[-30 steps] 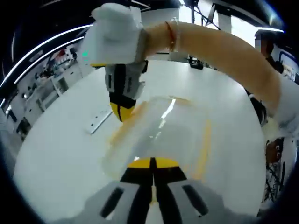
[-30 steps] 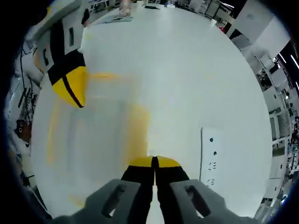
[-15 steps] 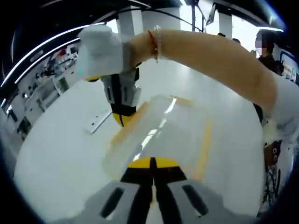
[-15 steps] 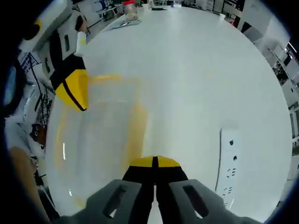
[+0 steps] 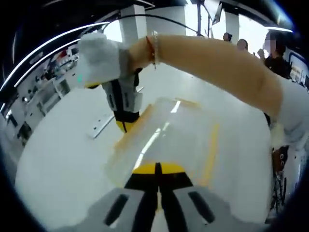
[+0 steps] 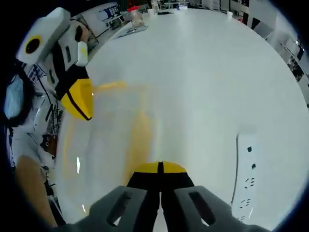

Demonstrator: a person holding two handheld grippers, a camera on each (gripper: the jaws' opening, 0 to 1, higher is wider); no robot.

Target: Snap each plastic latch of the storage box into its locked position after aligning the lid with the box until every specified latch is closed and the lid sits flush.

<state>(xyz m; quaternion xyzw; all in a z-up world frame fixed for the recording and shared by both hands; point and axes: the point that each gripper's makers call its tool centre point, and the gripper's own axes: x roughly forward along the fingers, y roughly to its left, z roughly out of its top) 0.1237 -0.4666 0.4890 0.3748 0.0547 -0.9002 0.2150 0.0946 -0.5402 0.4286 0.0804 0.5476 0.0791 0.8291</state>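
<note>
A clear plastic storage box (image 5: 169, 137) with yellow latches lies on the white table, its lid on. My left gripper (image 5: 157, 167) is shut, its yellow tips pressed against the box's near edge. At the box's far left corner the right gripper (image 5: 125, 124) points down, shut, tips touching the yellow side latch (image 5: 130, 130). In the right gripper view the box (image 6: 106, 140) is blurred; my right gripper (image 6: 160, 167) is shut beside its yellow latch strip (image 6: 137, 140), and the left gripper (image 6: 82, 101) rests on the box's far corner.
A white power strip (image 6: 247, 171) lies on the table right of the box; it appears as a grey strip (image 5: 101, 124) in the left gripper view. A person's bare forearm (image 5: 217, 63) crosses above the box. Jars and papers (image 6: 135, 19) sit at the table's far end.
The right gripper and hand have dropped slightly lower at the box's far corner. The right gripper view has tilted, showing more of the power strip. Both grippers stay shut.
</note>
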